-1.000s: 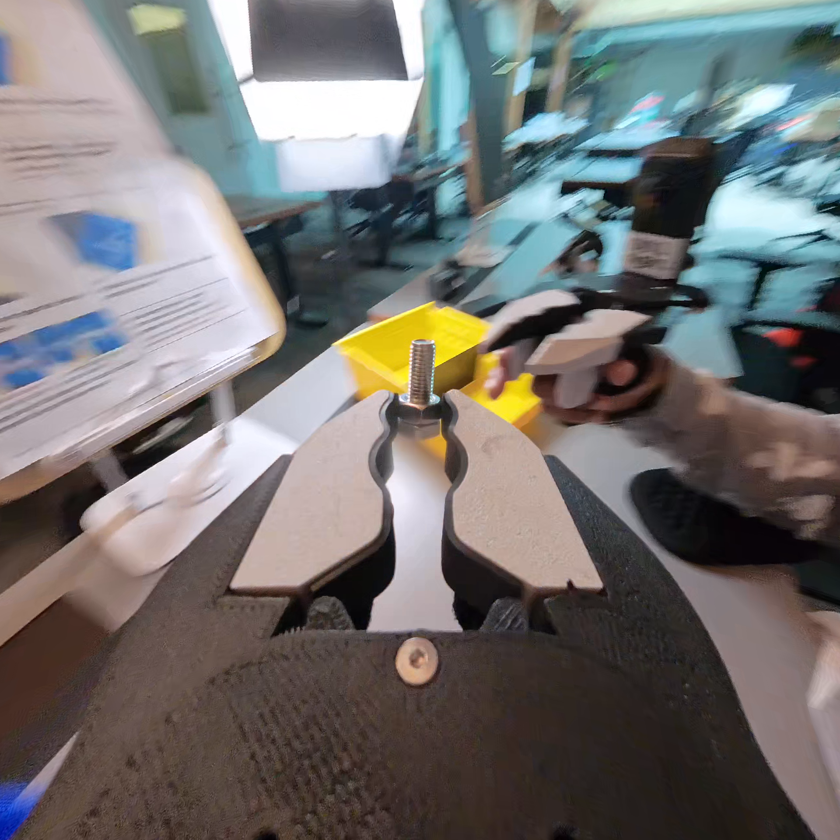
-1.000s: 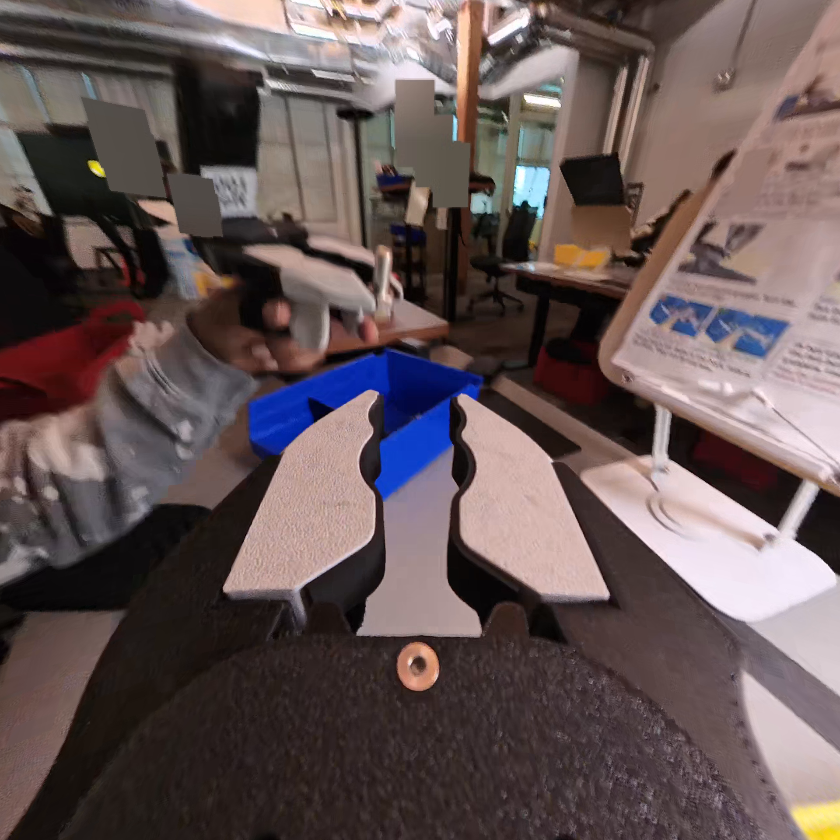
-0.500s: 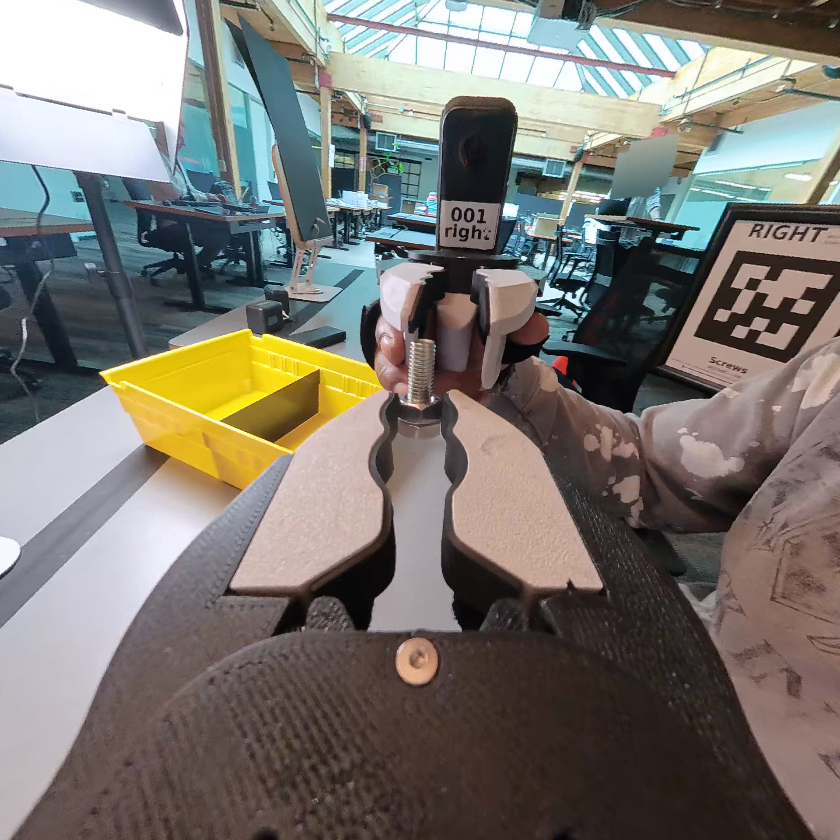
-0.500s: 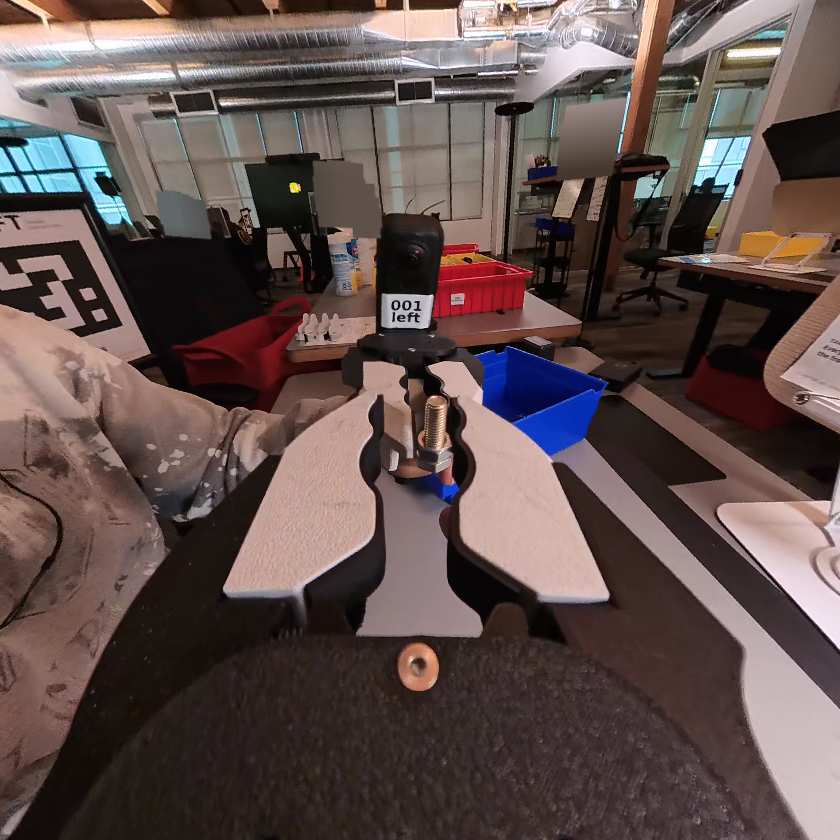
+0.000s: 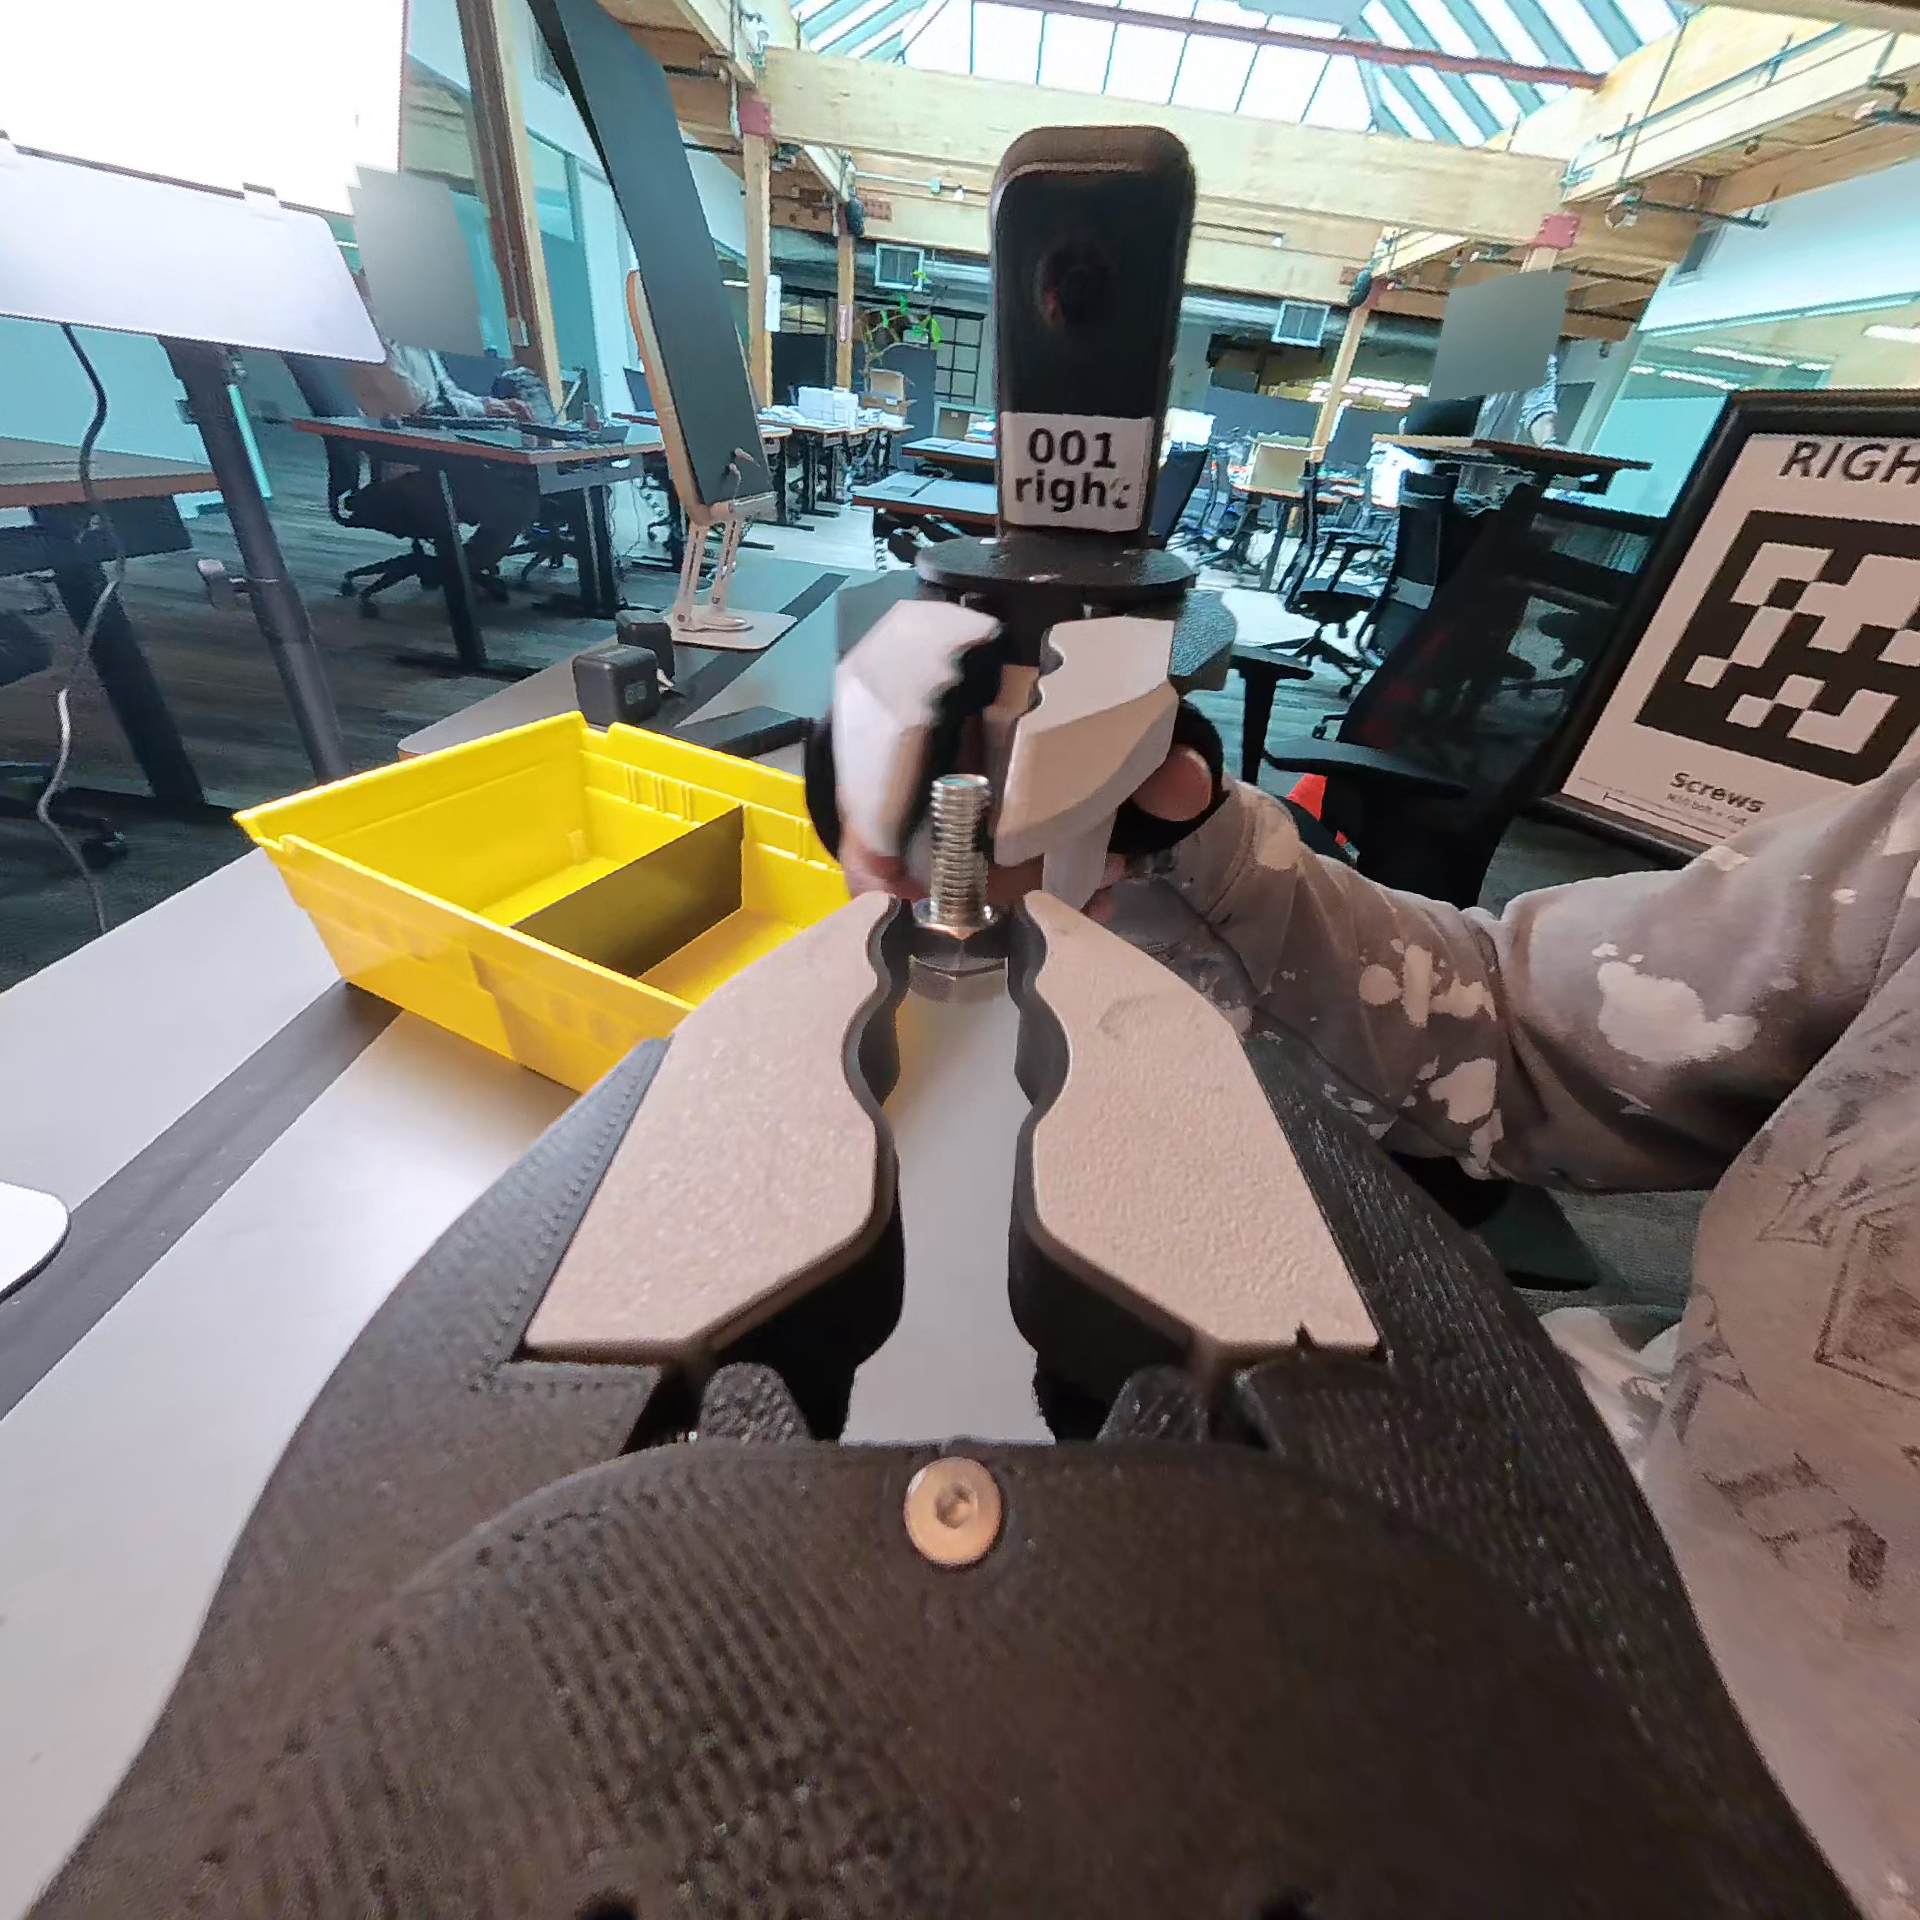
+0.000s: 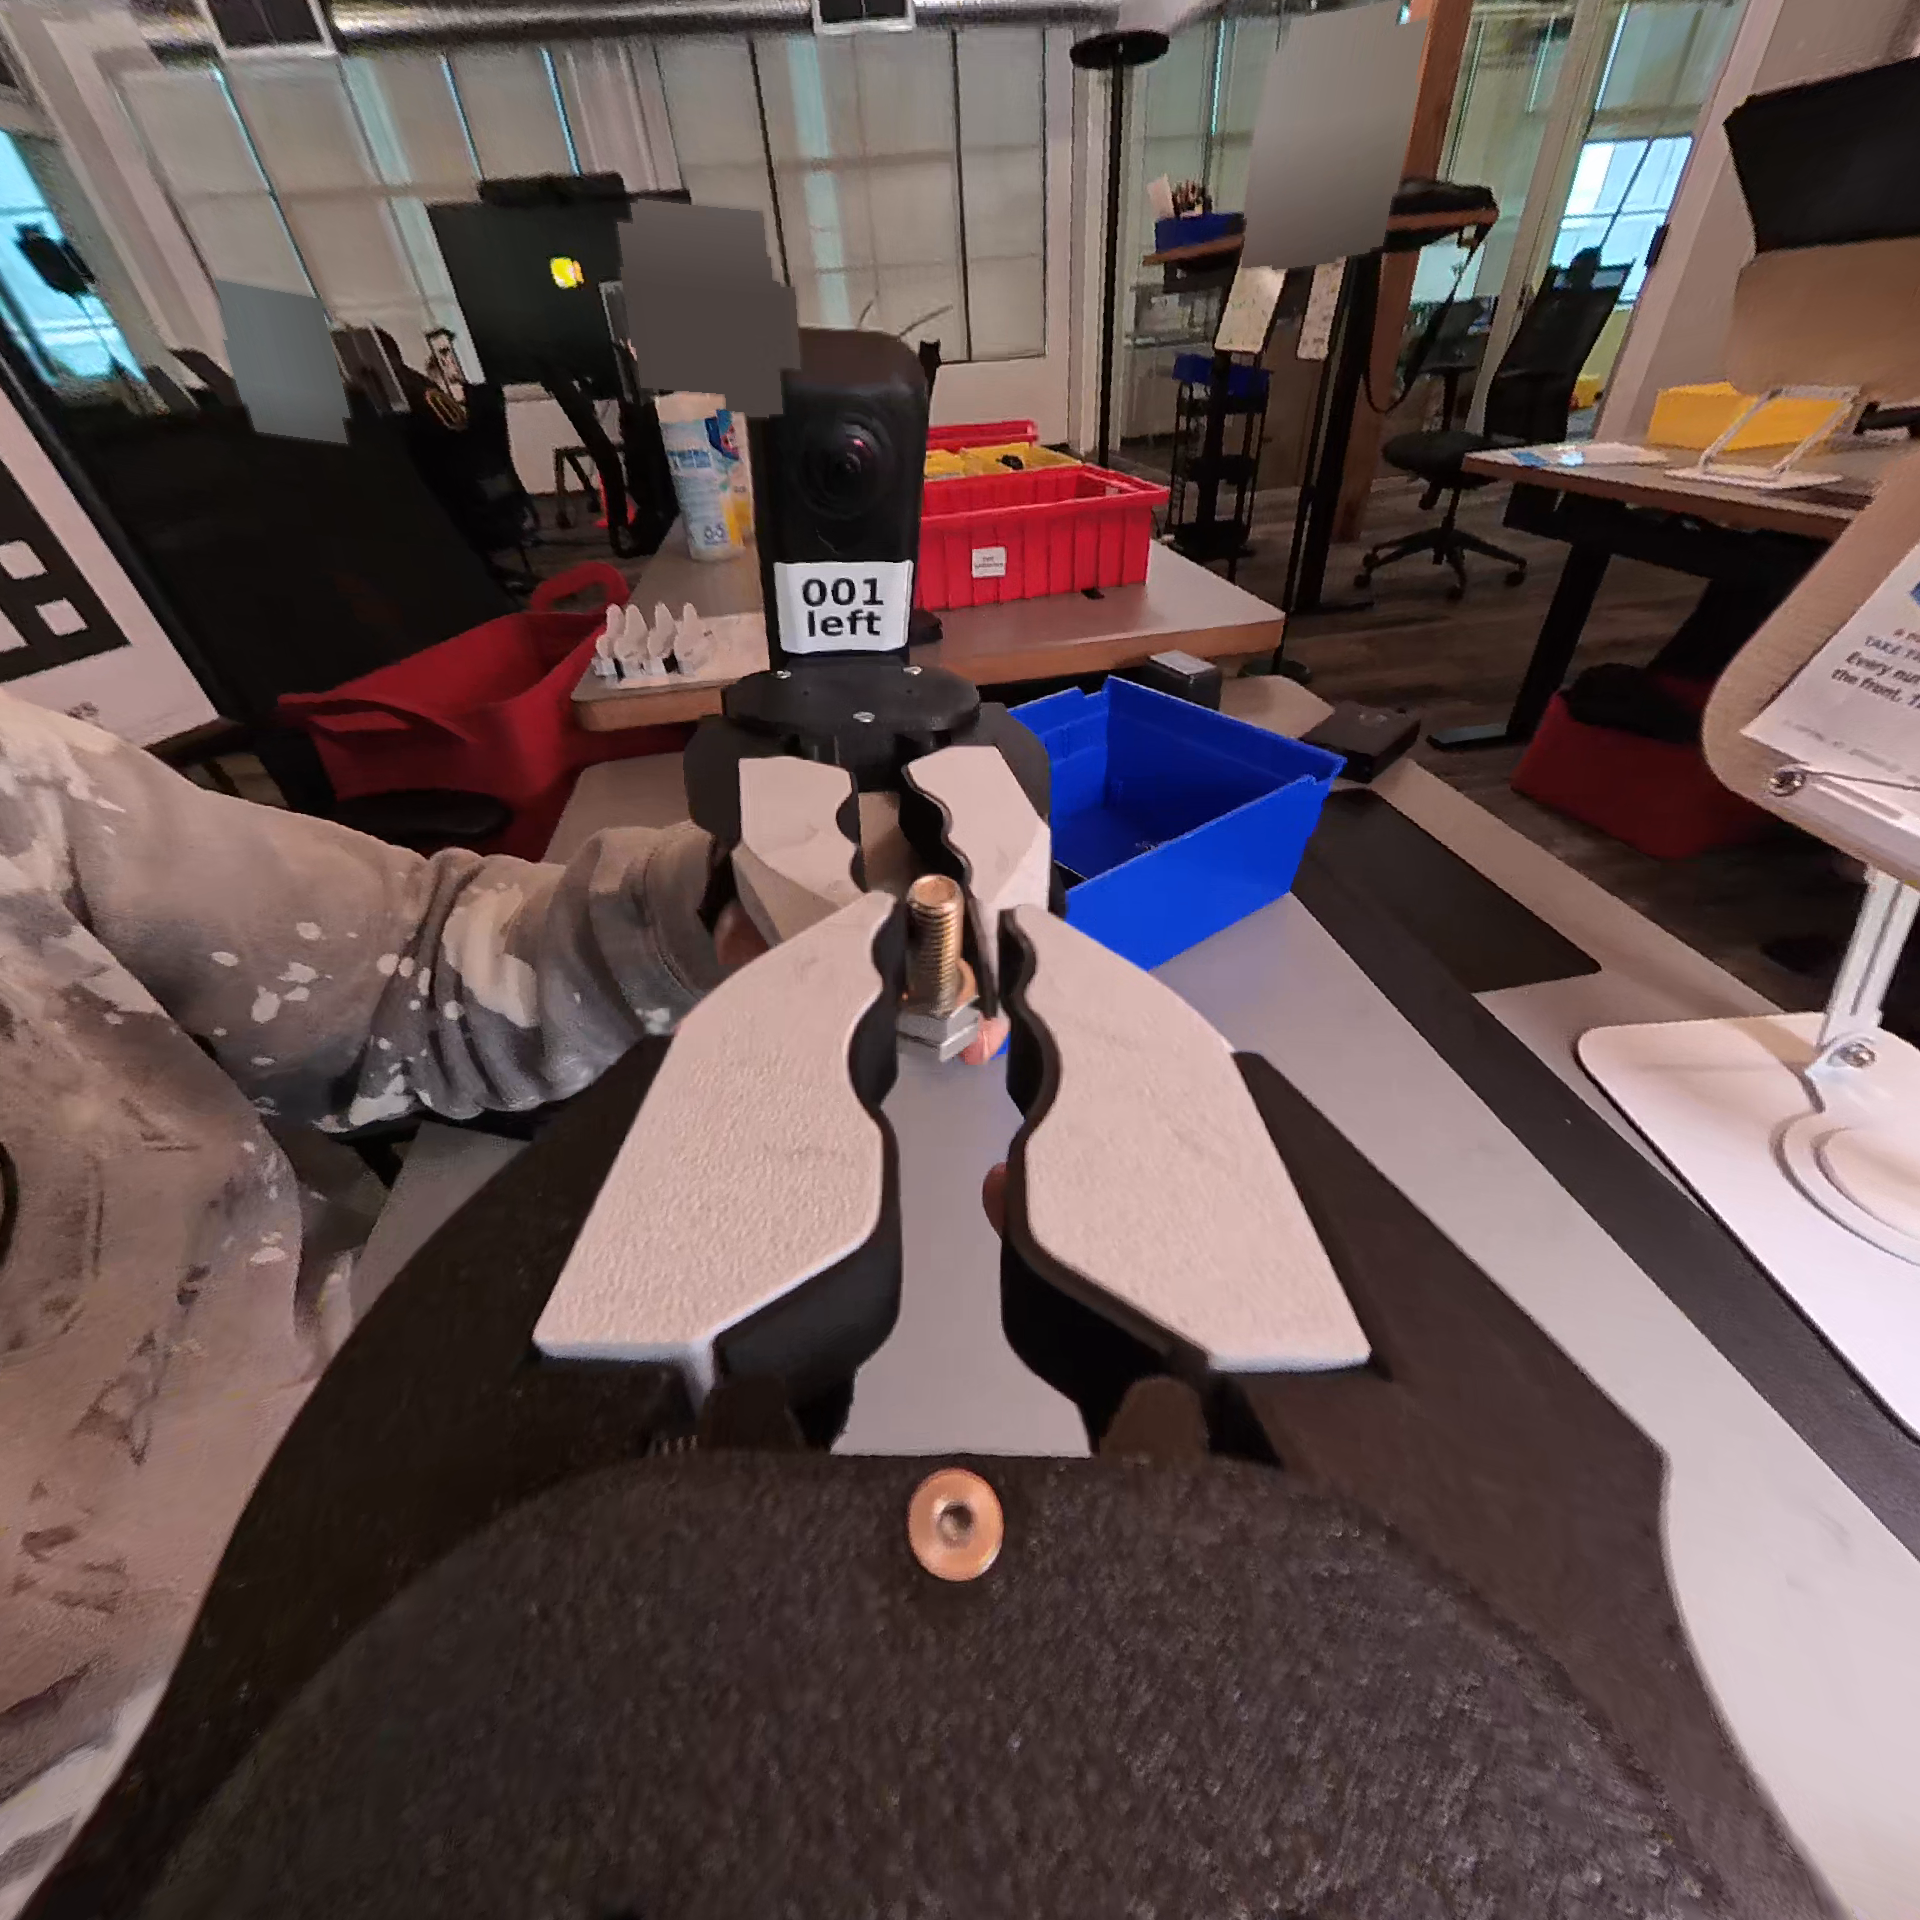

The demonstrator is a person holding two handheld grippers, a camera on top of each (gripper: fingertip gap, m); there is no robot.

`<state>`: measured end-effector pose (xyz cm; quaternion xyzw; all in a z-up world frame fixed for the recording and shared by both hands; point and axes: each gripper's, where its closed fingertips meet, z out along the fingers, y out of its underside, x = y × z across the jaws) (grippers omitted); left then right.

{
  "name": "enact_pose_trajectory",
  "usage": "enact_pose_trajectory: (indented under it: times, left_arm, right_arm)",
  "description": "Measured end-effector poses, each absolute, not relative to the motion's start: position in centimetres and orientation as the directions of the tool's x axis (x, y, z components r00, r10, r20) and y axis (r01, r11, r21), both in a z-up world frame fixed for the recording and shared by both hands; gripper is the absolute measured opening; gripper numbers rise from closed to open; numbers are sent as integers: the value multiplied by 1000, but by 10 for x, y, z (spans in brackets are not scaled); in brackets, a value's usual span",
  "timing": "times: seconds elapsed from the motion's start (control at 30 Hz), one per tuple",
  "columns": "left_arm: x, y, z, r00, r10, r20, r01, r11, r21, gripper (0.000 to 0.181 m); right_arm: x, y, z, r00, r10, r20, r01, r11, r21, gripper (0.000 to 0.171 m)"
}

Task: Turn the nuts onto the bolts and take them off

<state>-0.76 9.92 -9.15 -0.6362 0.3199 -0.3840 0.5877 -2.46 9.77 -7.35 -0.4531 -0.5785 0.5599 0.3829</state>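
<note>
the grey worktop (image 5: pixel 187 1174) carries a yellow bin (image 5: pixel 436 914) with a dark divider across it on one side and a blue bin (image 6: pixel 1195 831) on the other; neither shows any contents from these angles. a white stand base (image 6: pixel 1766 1132) with a tilted printed sheet sits at the worktop's edge in the right wrist view, and a framed board with a black-and-white square pattern (image 5: pixel 1766 644) stands behind the sleeve (image 5: pixel 1507 1018) of the person. nothing lies between the two tools, which face each other close above the worktop.

the left tool (image 5: pixel 956 935) is clamped on the head of a bolt (image 5: pixel 958 862), whose threaded shank stands upright from the fingertips. a nut (image 5: pixel 951 914) sits low on the shank, just above the head.

the right tool (image 6: pixel 943 935) has its fingers slightly apart, one on each side of the shank and near its top. whether they touch the thread cannot be told. in the left wrist view the right tool appears just behind the bolt's upper end, with the person's hand (image 5: pixel 1164 800) around its handle.
</note>
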Motion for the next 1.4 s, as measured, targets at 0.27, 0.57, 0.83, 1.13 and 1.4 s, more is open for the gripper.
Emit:
enact_pose_trajectory:
  times: [0.27, 0.57, 0.83, 1.13, 1.4]
  left_arm:
    - [-4, 89, -93, 443, -892, 87, 20, -87, -996, 37]
    - [4, 82, -88, 342, -923, 175, 118, -142, -983, 24]
    - [3, 87, -85, 383, -909, 162, 145, -114, -983, 19]
    - [0, 94, -81, 424, -890, 168, 215, -82, -973, 18]
    - [-4, 99, -74, 480, -863, 155, 305, -1, -952, 18]
  right_arm:
    - [-14, 89, -63, -345, 937, -50, 70, -27, -997, 9]
    - [-12, 82, -59, -409, 910, -66, 36, -56, -998, 9]
    - [-13, 86, -56, -357, 933, -48, 31, -39, -999, 9]
    - [-17, 92, -52, -276, 961, -20, 25, -14, -1000, 9]
    - [-17, 98, -45, -251, 967, -49, -25, -57, -998, 11]
